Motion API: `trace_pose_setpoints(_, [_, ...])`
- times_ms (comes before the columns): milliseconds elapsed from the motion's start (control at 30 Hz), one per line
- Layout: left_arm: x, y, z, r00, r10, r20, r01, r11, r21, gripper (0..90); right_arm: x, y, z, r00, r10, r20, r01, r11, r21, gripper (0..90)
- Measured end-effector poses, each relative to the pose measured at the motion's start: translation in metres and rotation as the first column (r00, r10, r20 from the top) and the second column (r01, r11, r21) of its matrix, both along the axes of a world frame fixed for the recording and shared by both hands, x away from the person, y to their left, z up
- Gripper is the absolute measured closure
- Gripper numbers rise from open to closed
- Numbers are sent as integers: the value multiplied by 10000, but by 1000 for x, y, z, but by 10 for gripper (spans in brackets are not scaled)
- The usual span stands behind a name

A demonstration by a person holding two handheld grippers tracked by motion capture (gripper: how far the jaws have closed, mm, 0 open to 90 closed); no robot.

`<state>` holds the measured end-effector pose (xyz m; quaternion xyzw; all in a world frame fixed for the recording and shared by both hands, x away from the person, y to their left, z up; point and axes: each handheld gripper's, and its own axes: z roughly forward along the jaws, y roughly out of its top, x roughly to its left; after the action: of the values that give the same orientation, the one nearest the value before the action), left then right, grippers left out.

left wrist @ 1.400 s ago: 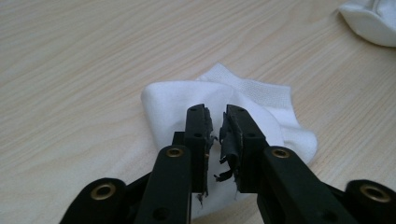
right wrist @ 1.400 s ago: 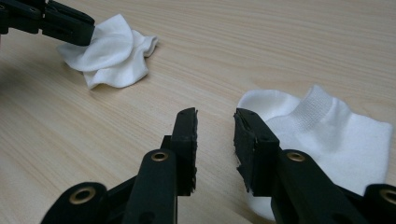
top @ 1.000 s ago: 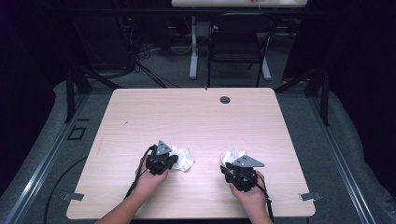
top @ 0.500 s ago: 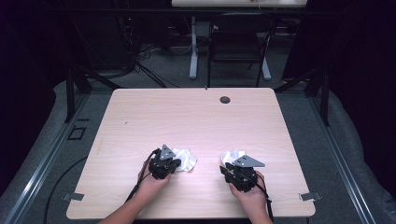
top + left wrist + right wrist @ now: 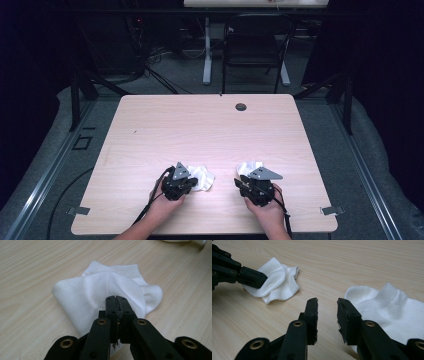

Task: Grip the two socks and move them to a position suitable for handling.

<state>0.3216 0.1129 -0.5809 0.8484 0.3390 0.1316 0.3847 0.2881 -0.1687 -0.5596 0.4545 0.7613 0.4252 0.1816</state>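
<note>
Left claw point(image 5: 117, 300) clamped shut on fold of left sock point(image 5: 100, 297), bunched on desk point(image 5: 200, 130) near front edge, left of centre. Right claw point(image 5: 327, 307) part open, nothing between pads, just beside right sock point(image 5: 387, 307), which lies flat at front right. Socks well apart, bare wood between them. Grommet point(image 5: 241, 106) near far edge. Chair point(image 5: 252, 45) and cables on floor beyond desk. Wide bare desk ahead of both hands; front edge close behind them.

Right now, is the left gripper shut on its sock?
Shut: the left gripper has its jaws pressed together, pinching a fold of the white sock.
</note>
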Motion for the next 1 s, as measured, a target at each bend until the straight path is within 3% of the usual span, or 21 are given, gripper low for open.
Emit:
trace_pose_setpoints(500, [-21, -6, 0, 9979, -645, -87, 645, 9979, -10, 881, -7, 13, 3, 9981, 611, 12, -611, 9981, -96, 791])
trace_pose_setpoints(700, [-27, -10, -2, 9961, -864, -183, 857, 9958, -322, 882, -10, 22, 3, 9938, 1105, -92, -1107, 9933, -317, 892])
trace_pose_setpoints(1000, [-36, -17, -4, 9925, -1208, -201, 1194, 9909, -619, 881, -13, 33, 1, 9879, 1532, -262, -1543, 9867, -502, 900])
